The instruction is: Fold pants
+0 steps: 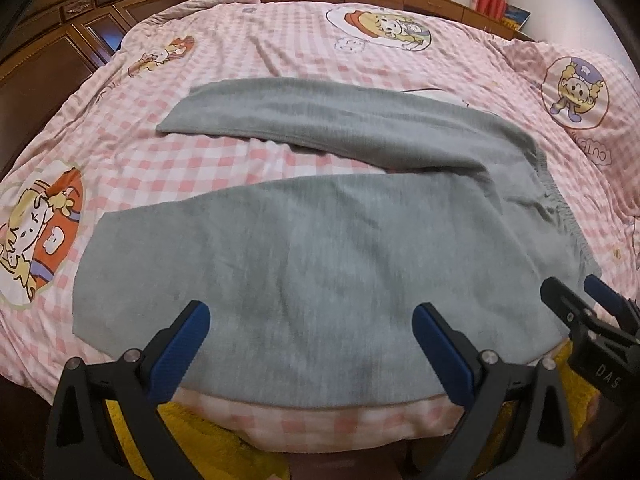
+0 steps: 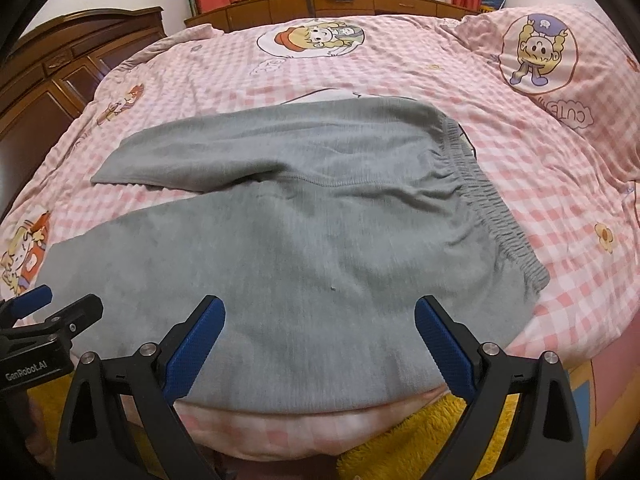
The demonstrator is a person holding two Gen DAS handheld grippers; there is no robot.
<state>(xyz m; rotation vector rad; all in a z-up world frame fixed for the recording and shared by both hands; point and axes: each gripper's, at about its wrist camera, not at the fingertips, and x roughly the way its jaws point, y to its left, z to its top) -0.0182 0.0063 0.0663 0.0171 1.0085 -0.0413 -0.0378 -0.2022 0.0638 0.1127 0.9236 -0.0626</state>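
Gray pants (image 1: 320, 256) are spread flat on the bed (image 1: 280, 52), legs parted, just ahead of the left tool (image 1: 311, 336) and right tool (image 2: 320, 328), both held wide apart.

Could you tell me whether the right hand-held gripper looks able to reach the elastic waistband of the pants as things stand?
Probably yes: the right hand-held gripper is open, and nothing lies between it and the waistband.

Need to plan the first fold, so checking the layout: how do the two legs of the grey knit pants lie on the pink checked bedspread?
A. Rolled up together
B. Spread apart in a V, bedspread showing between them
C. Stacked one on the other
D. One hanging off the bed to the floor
B: the grey knit pants have their legs splayed, with the pink checked bedspread showing between them.
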